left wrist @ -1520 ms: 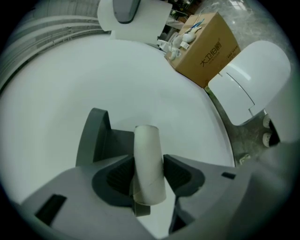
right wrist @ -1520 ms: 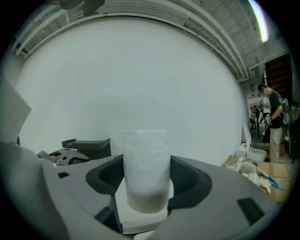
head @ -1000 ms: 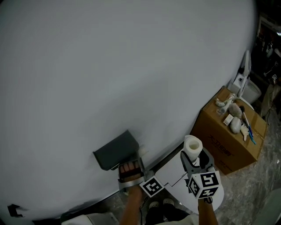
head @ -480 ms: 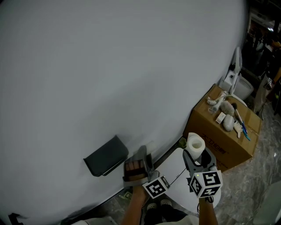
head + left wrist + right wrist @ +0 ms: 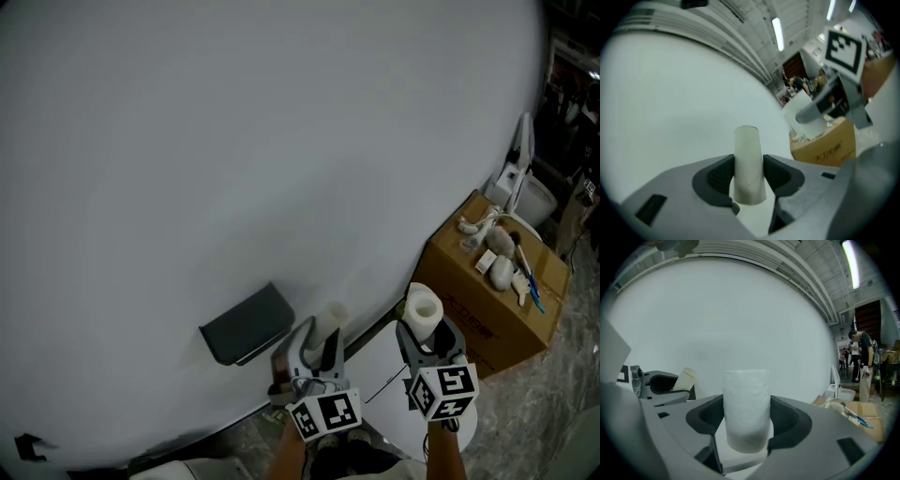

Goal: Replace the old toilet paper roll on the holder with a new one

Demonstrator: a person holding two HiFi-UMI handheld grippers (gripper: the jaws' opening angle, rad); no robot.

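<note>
Right tongs (image 5: 746, 411): both dark pads press on the sides of a new toilet paper roll (image 5: 746, 390).
Roll: white, upright, its top rising above the jaws.
Left tongs (image 5: 675, 385): at the left edge, just beside the right pair, closed on an empty cardboard tube (image 5: 685, 378) that tilts to the right.
Background: a plain white wall (image 5: 740, 319) fills most of the view.
Right side: a cardboard box (image 5: 867, 416) with small items on top, among them one with a blue handle.
Far right: a person (image 5: 863, 357) stands in a doorway.
Ceiling: a lit strip lamp (image 5: 851, 261).
</note>
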